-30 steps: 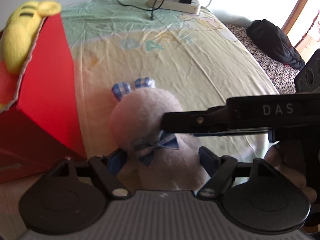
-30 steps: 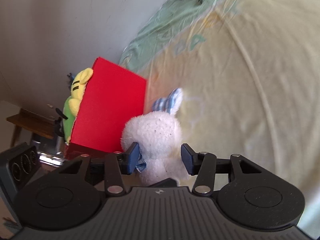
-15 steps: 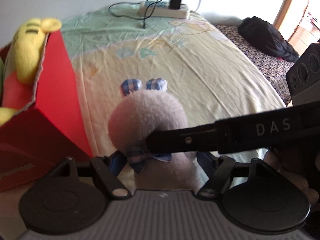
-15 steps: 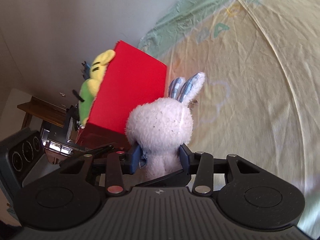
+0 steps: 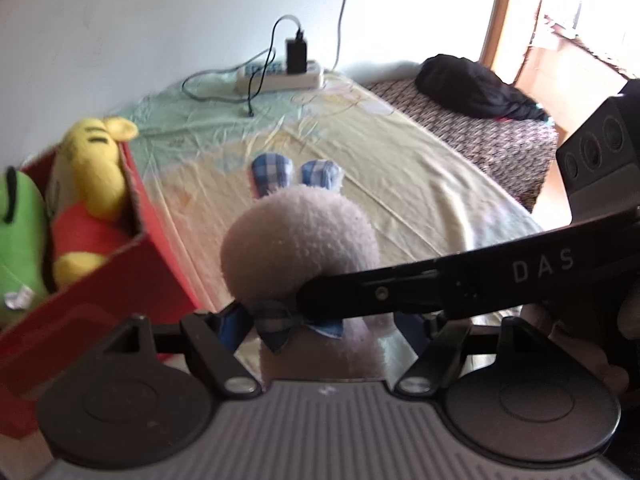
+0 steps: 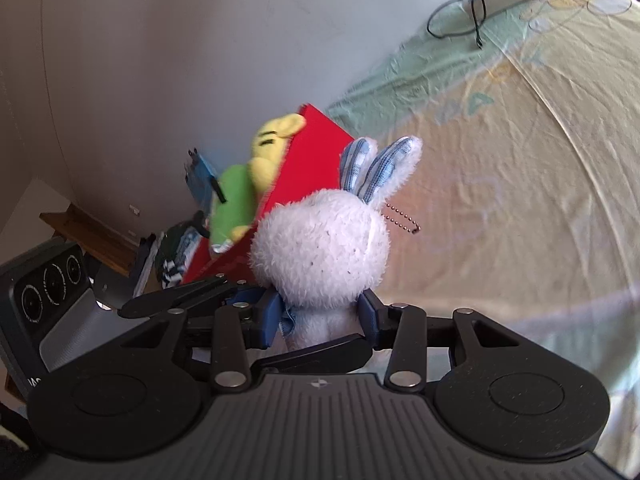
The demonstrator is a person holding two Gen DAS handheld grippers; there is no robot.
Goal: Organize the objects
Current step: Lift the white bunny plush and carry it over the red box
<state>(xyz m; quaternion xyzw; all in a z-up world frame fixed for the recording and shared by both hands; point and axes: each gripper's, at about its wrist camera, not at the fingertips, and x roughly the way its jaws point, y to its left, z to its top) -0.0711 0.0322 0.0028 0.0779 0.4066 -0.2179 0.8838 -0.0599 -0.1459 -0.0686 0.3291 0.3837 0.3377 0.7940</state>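
Right gripper (image 6: pixel 322 320) is clamped on the white plush bunny (image 6: pixel 320 248) — both blue pads pressed into its neck just under the head, jaws narrowed to the width of the neck. Bunny sits upright between the fingers, checked blue ears (image 6: pixel 376 168) pointing away from the camera, small ball chain (image 6: pixel 402 220) hanging off the right side of its head. It is lifted clear of the yellow bedsheet (image 6: pixel 520 184).

Left gripper (image 5: pixel 324 320) brackets the same bunny (image 5: pixel 300 240) from the other side: jaws wide apart, blue pads either side of the body below the bow (image 5: pixel 280 322). Contact on the left pad looks possible but the frame is blurred there — can't confirm. The right gripper's black finger, marked DAS, crosses this view from the right and ends at the bunny's neck.

Red box (image 5: pixel 132 280) is just left of the bunny, open top, already holding a yellow plush (image 5: pixel 88 176) and a green plush (image 5: pixel 20 240).

Far end of the bed: white power strip (image 5: pixel 280 78) with a black charger plugged in. Dark bundle of cloth (image 5: pixel 476 84) far right.
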